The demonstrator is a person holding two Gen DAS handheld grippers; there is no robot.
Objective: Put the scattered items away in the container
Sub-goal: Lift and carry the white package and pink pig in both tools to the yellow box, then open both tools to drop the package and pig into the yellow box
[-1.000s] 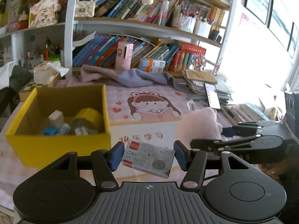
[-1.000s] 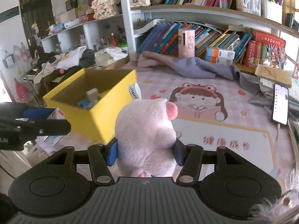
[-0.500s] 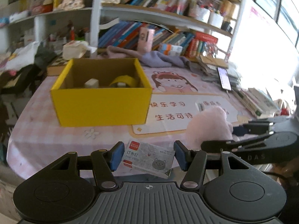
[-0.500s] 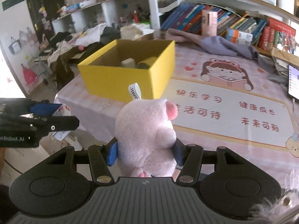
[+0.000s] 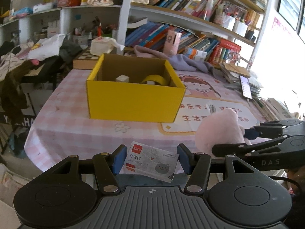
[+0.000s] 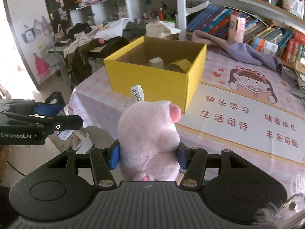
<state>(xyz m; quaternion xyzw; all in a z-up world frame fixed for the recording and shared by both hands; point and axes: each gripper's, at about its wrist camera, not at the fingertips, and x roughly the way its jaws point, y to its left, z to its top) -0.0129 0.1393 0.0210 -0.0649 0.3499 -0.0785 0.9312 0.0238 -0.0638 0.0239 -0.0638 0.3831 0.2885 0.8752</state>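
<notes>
My left gripper (image 5: 151, 160) is shut on a small grey staple box (image 5: 150, 161) with a red label and a cat drawing, held off the table's near edge. A pink plush pig (image 6: 148, 139) with a white tag sits between the pads of my right gripper (image 6: 147, 155), which is shut on it. The plush pig (image 5: 219, 129) and right gripper (image 5: 253, 133) also show at the right of the left wrist view. The open yellow cardboard box (image 5: 133, 103) stands on the table ahead of both grippers, holding a yellow tape roll (image 5: 153, 79) and a small pale block (image 5: 122, 79). The left gripper (image 6: 51, 112) appears at the left of the right wrist view.
A pink checked tablecloth with a cartoon desk mat (image 6: 247, 103) covers the table. A purple cloth (image 5: 183, 61), a phone (image 5: 246, 86) and stacked papers lie toward the back right. Bookshelves (image 5: 190, 28) rise behind. Clothes are piled on furniture (image 6: 91, 36) to the left.
Both grippers have drawn back from the yellow box toward the table's near edge, each keeping its item. The box now looks smaller and farther, its front wall in full view.
</notes>
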